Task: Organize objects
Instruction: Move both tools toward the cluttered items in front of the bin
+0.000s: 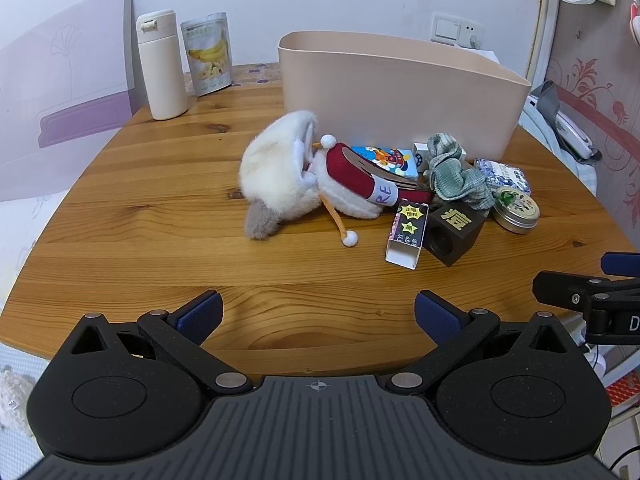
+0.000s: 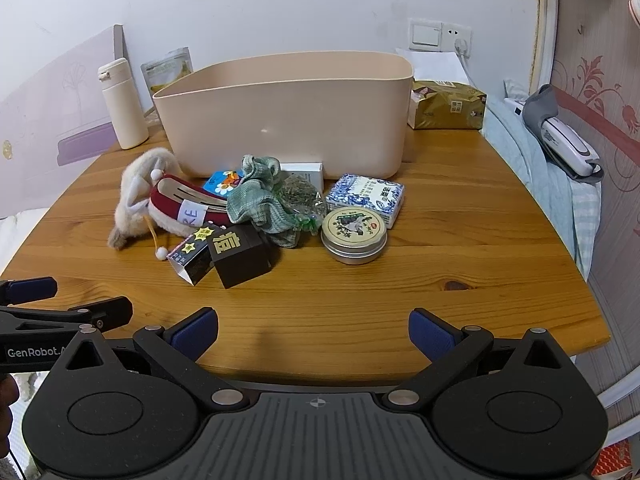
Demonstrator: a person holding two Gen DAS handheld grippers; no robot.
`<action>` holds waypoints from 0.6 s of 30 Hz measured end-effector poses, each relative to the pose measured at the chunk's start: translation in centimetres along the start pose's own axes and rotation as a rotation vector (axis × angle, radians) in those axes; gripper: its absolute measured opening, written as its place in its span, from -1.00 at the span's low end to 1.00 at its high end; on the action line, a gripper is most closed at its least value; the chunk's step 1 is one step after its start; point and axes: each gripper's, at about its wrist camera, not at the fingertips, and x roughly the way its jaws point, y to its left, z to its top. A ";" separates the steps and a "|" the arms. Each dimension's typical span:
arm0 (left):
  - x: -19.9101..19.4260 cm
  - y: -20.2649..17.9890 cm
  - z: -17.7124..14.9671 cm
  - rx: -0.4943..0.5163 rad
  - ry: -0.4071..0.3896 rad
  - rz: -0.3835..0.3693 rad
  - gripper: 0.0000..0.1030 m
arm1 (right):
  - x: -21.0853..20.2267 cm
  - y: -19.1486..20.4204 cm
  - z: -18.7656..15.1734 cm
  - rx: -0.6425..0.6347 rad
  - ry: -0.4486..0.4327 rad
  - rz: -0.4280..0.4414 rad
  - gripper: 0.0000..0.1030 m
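A pile of small objects lies on the wooden table [image 1: 160,200] in front of a beige bin [image 1: 400,92], which also shows in the right wrist view [image 2: 288,120]. The pile holds a white plush toy [image 1: 276,168] with a red wrap, a metal fork [image 1: 384,168], a green cloth [image 2: 260,200], a dark cube [image 2: 240,256], a small black carton [image 2: 192,258], a round tin [image 2: 354,236] and a blue-white box [image 2: 366,198]. My left gripper [image 1: 318,312] is open and empty near the table's front edge. My right gripper [image 2: 314,330] is open and empty, to its right.
A cream bottle [image 1: 162,66] and a snack pouch [image 1: 208,54] stand at the back left. A gold tissue pack [image 2: 448,106] sits behind the bin at right. A bed with a grey device [image 2: 564,140] lies beyond the table's right edge.
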 end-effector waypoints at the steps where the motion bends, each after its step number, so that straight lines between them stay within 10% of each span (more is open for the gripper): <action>1: 0.0 0.0 0.0 0.000 0.000 0.000 1.00 | 0.0 0.0 0.0 0.001 0.000 -0.001 1.00; 18: 0.5 -0.4 0.3 0.019 0.014 0.002 1.00 | 0.3 -0.1 0.1 -0.006 -0.005 -0.005 1.00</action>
